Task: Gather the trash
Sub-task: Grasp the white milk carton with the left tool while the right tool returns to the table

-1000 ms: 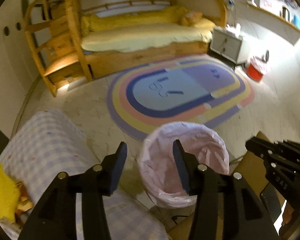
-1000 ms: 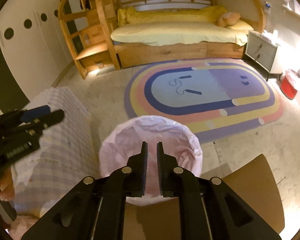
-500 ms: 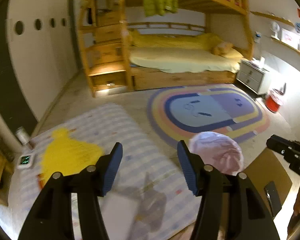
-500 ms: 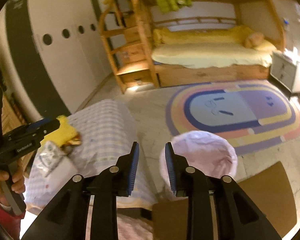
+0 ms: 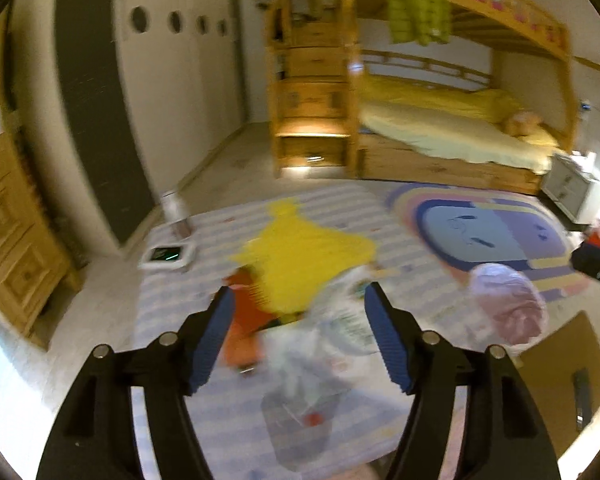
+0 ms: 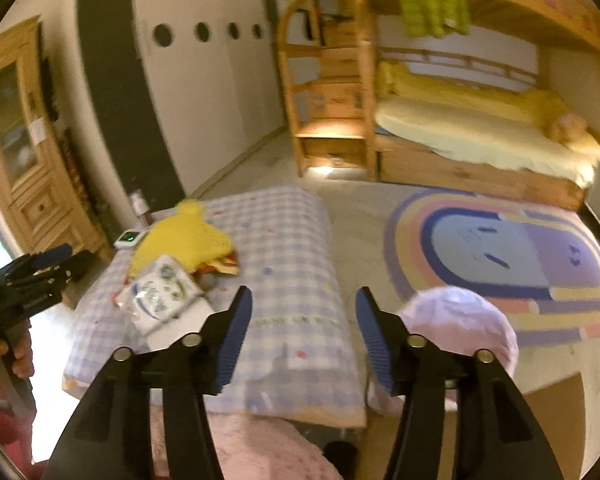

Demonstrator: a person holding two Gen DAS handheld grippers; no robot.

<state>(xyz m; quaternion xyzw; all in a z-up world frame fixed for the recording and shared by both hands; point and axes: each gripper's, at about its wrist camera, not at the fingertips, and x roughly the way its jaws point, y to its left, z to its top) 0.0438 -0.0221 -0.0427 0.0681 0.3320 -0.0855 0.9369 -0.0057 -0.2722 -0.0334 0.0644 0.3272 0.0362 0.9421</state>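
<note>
A white plastic wrapper [image 6: 160,296] lies on the checked blue-and-white tablecloth [image 6: 292,280], beside a yellow cloth [image 6: 184,240]. In the left wrist view the wrapper [image 5: 340,320] is blurred, with an orange packet [image 5: 244,320] and the yellow cloth [image 5: 304,256] next to it. My left gripper [image 5: 300,340] is open above this pile and holds nothing. My right gripper [image 6: 304,332] is open and empty over the table's near right part. A bin lined with a pink bag [image 6: 460,320] stands on the floor right of the table; it also shows in the left wrist view [image 5: 508,300].
A small white device with a green display [image 5: 168,254] and a bottle [image 5: 176,216] sit at the table's far left. A wooden chair seat [image 5: 560,380] is at the lower right. A striped oval rug [image 6: 508,256], bunk bed [image 6: 480,128] and wooden cabinet [image 6: 24,140] surround the area.
Both grippers swung left from the pink bin toward the table. My right gripper went from shut to wide open. My left gripper opened wider and came over the wrapper pile.
</note>
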